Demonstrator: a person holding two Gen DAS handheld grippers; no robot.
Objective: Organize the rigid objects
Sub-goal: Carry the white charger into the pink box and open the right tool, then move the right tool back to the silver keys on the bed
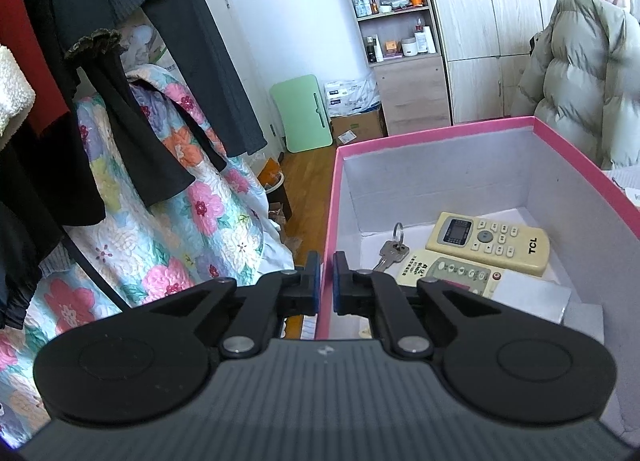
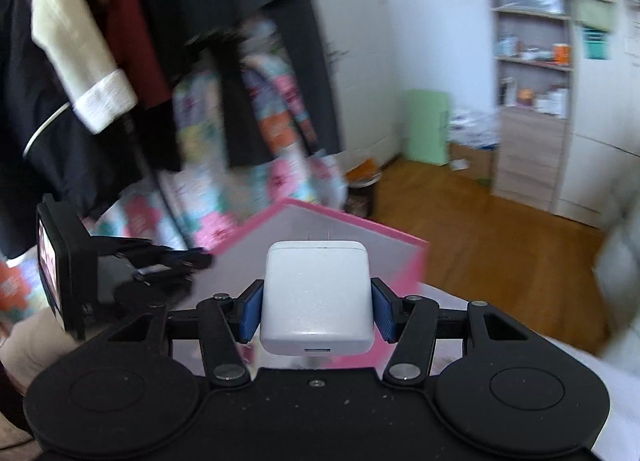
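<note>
Our left hand-held gripper [image 1: 326, 281] has its blue pads clamped on the near wall of the pink cardboard box [image 1: 440, 132], one finger outside the wall and one inside. Just ahead and to the right of these fingers, on the box floor, lies a silver key on a ring [image 1: 390, 251]. Beyond the key, further right, a cream TCL remote control [image 1: 490, 242] rests partly on top of a second cream remote [image 1: 448, 271] that lies nearer to us. Right of the second remote, a flat grey packet [image 1: 532, 295] lies against the box floor.

Our right hand-held gripper [image 2: 317, 309] is closed on a white USB charger plug [image 2: 316, 297], the blue pads [image 2: 251, 313] pressing its two sides. The charger's prongs point forward, away from us, and its port faces back toward the camera. The charger is held above the pink box [image 2: 360, 227], whose pale inside wall shows just behind the prongs. To the left of this gripper we see the left hand-held gripper [image 2: 188, 261] at the box's wall, with a small screen on its body. The right wrist view is blurred, so details of the room behind are hard to read.

Left of both grippers, dark hanging clothes [image 1: 120, 61] and a floral quilt [image 1: 180, 229] fill the view.
</note>
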